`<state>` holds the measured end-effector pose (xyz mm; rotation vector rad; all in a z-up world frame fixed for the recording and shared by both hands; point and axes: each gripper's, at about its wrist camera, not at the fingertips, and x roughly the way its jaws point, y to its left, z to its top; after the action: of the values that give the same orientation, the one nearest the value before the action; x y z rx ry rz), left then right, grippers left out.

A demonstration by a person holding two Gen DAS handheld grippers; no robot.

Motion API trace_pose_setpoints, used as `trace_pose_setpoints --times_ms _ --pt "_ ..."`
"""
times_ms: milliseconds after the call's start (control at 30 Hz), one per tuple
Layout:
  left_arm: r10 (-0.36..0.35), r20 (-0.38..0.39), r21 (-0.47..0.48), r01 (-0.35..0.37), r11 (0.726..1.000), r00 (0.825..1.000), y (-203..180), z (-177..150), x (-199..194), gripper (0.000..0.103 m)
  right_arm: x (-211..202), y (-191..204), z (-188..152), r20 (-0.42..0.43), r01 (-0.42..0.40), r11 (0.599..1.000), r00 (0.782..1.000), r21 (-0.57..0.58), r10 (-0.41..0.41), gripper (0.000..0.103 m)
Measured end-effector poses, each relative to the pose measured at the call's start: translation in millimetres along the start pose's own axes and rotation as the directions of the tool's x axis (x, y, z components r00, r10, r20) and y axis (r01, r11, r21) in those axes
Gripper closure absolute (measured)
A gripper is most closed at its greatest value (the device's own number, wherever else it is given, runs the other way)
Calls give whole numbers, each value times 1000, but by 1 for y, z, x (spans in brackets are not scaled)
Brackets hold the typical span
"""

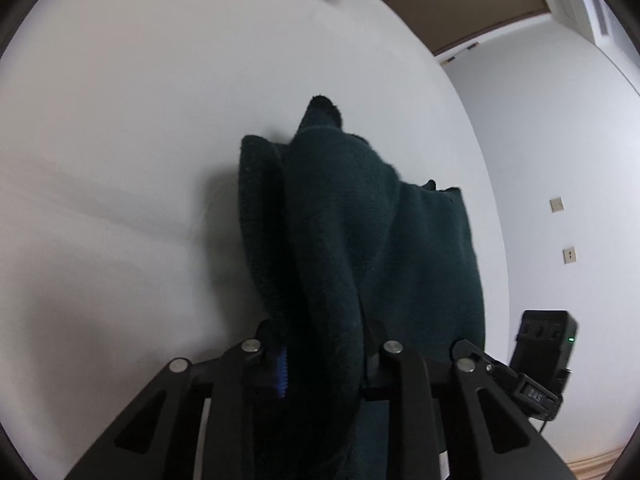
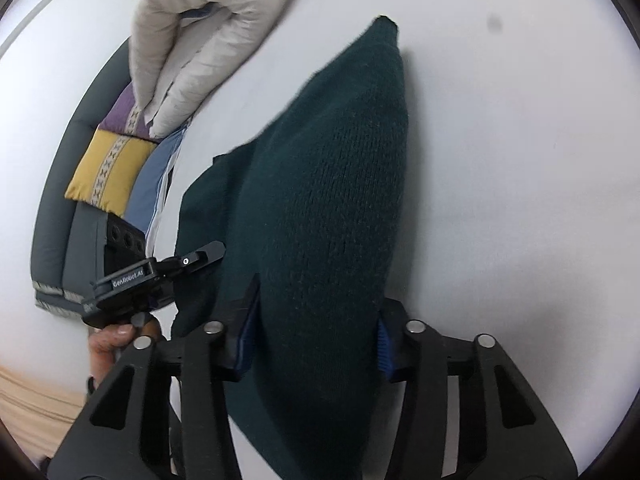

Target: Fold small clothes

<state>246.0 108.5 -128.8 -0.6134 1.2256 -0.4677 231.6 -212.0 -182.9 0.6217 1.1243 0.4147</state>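
Dark green knitted garment [image 2: 320, 208] lies on a white table [image 2: 520, 160], bunched into thick folds, and both tools are clamped on it. Seen from the right wrist, the right tool [image 2: 316, 340] has its two blue-padded fingers pressed against either side of a broad fold of the knit, which runs away from the camera to a pointed end far up the table. From the left wrist, the left tool [image 1: 324, 360] pinches a narrower ridge of the same garment [image 1: 360, 220] between its fingers; one blue pad [image 1: 282, 376] shows at the left of the fold, the other is hidden by cloth. In the right wrist view, that left tool [image 2: 200, 258] appears at the garment's left edge, with a person's hand [image 2: 116, 340] under it. Near the table's far left edge lies a pale padded jacket [image 2: 192, 40]. Beyond that edge are a grey sofa [image 2: 68, 216] and a yellow cushion [image 2: 108, 172].
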Motion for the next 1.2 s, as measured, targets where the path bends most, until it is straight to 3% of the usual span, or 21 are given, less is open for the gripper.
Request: trace_pose_setpoints --times_ms 233,400,533,600,733,833,933,1100,1200 --pt "-7 8 90 6 996 1000 -48 -49 -43 78 -54 46 -31 53 -18 995 998 -94 23 63" --pt "20 10 177 -22 984 1000 -69 -108 -68 77 -96 60 -83 75 -39 992 996 -118 48 63" --pt "33 -4 216 -31 976 999 -65 -152 -65 77 -104 56 -125 65 -20 994 997 -107 28 63" --pt "39 -48 178 -30 984 998 -47 -169 -51 76 -104 44 -141 60 -20 996 998 -84 26 63" --pt "61 -41 124 -56 991 997 -14 -180 -35 70 -88 0 -169 53 2 1000 999 6 -2 62" --pt "37 -34 111 -33 993 999 -9 -182 -33 62 -82 -28 -180 91 -96 991 992 91 88 60" --pt "72 -17 149 -69 986 997 -14 -184 -33 60 -82 -30 -186 114 -103 992 989 74 94 59" --pt "101 37 165 -106 981 994 -34 -182 -34 53 -88 -24 -190 123 -45 998 992 50 39 51" --pt "176 146 244 -208 947 973 -49 -196 -59 47 -106 -23 -192 164 44 998 985 41 -50 43"
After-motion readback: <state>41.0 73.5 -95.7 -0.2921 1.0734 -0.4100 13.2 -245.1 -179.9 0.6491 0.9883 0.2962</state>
